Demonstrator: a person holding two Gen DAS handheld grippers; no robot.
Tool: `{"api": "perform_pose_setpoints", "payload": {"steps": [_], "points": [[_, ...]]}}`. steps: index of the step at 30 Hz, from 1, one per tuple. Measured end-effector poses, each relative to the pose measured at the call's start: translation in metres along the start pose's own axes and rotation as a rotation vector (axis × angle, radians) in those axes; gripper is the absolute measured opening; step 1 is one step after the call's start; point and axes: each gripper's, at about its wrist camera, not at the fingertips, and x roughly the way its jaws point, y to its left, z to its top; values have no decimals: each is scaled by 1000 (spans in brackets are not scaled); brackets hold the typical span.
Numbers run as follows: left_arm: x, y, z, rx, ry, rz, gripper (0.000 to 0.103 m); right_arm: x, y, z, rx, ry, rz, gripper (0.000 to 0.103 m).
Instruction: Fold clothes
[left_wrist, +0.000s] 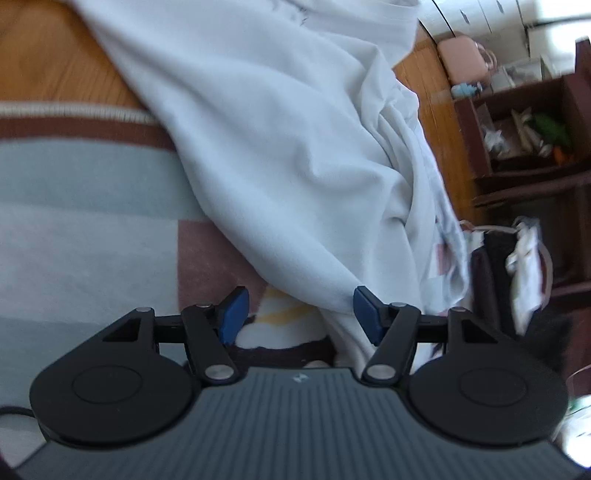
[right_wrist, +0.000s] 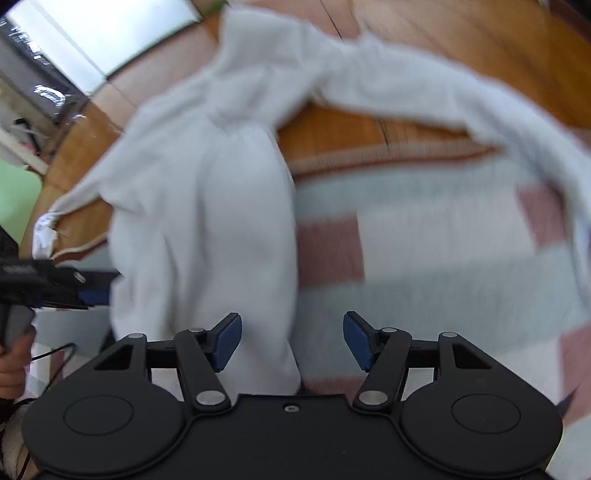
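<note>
A white garment spreads in loose folds from the top of the left wrist view down to the lower right, over a rug of teal, pink and brown blocks. My left gripper is open. The garment's lower edge hangs between its blue pads, close to the right pad, which does not press on it. In the right wrist view the same white garment lies blurred, with a sleeve reaching right. My right gripper is open, and cloth lies just ahead of its left pad.
A wooden floor borders the rug. At the right stands a dark shelf unit full of small items, with a pink bag behind and bags hanging below. The other gripper and a hand show at the left edge.
</note>
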Motion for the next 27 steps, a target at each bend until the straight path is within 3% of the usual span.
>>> {"api": "perform_pose_setpoints", "payload": {"steps": [1,2,3,6,9,11,12,13,15,16,17,19,20,21,22,24,27], "points": [[1,2,0,-9,-5,-4,62,5,0,-4,10,-1,30,67],[-1,2,3,-4,-16,4,62,2,5,-6,-21,-34,61,47],[-3,1,5,4,-30,15,62,-2,13,-3,-70,-50,89,10],[-10,-5,10,41,-84,48,62,-29,40,15,-196,-160,133,11],[-14,-12,13,63,-124,56,62,-78,51,45,-189,-330,139,10],[-16,-17,13,101,-137,94,62,-103,49,64,-184,-429,64,9],[-17,-20,12,123,-143,116,62,-108,46,69,-211,-458,-41,9],[-17,-23,12,146,-148,141,62,-100,43,71,-267,-446,-204,9],[-22,-27,8,204,-153,187,62,-86,36,74,-377,-414,-526,10],[-21,-33,5,239,-154,199,62,-78,27,72,-400,-371,-585,10],[-22,-39,3,275,-155,201,62,-75,21,69,-386,-344,-562,13],[-21,-53,-3,362,-151,207,62,-80,13,61,-287,-334,-419,26],[-19,-59,-7,410,-146,216,64,-82,11,57,-234,-338,-338,52],[-16,-65,-11,457,-137,236,70,-83,8,53,-181,-342,-258,69],[-12,-71,-14,497,-126,258,72,-82,8,47,-145,-348,-198,70],[2,-75,-17,503,-68,284,73,-73,16,38,-156,-337,-169,70],[17,-52,-10,304,78,146,74,-53,33,26,-249,-294,-202,70]]}}
